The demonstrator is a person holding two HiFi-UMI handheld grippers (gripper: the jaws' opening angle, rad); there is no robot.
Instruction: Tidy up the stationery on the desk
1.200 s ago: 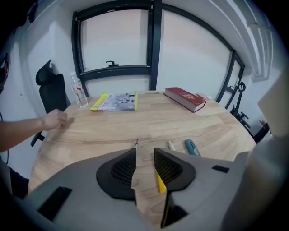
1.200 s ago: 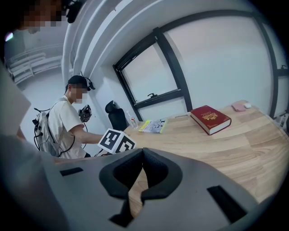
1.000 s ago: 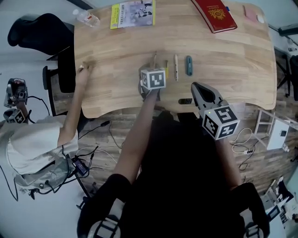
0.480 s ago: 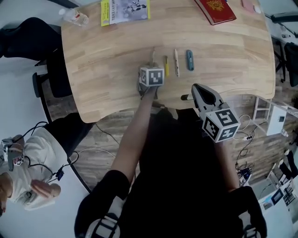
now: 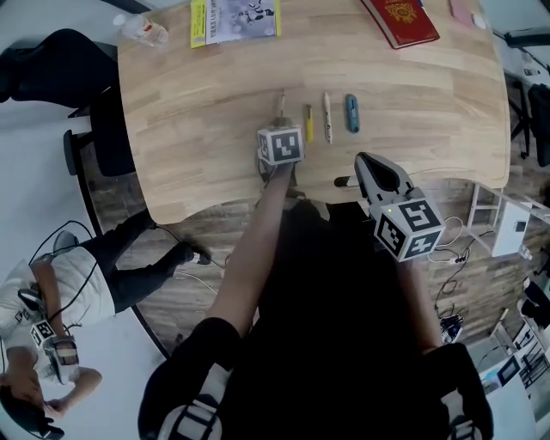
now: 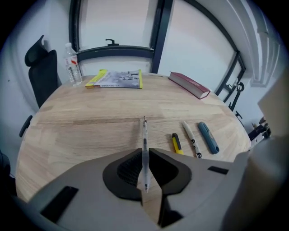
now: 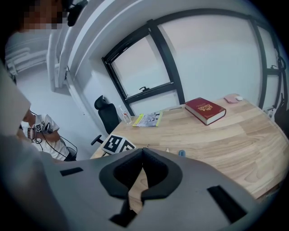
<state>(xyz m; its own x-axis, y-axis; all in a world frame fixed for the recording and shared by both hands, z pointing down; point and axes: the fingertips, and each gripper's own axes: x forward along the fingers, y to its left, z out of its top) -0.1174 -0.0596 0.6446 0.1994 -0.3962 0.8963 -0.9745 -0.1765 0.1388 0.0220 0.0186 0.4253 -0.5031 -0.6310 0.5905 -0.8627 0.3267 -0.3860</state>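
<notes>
- The left gripper's [image 6: 144, 150] fingers [image 6: 131, 167] have just been closing. They now stand narrow on both sides of the clear pen [image 6: 144, 131], which lies on the desk [image 5: 198, 129], and they seem to press on its barrel.
- 1 second ago a bystander [image 5: 60, 301] stood at the desk's left edge with a hand resting on the wood. That person is now well apart from the desk, low at the left of the head view, with 1 leg stretched toward it.

No legible text — red book [image 5: 400, 19], magazine [image 5: 235, 19] print too small.
</notes>
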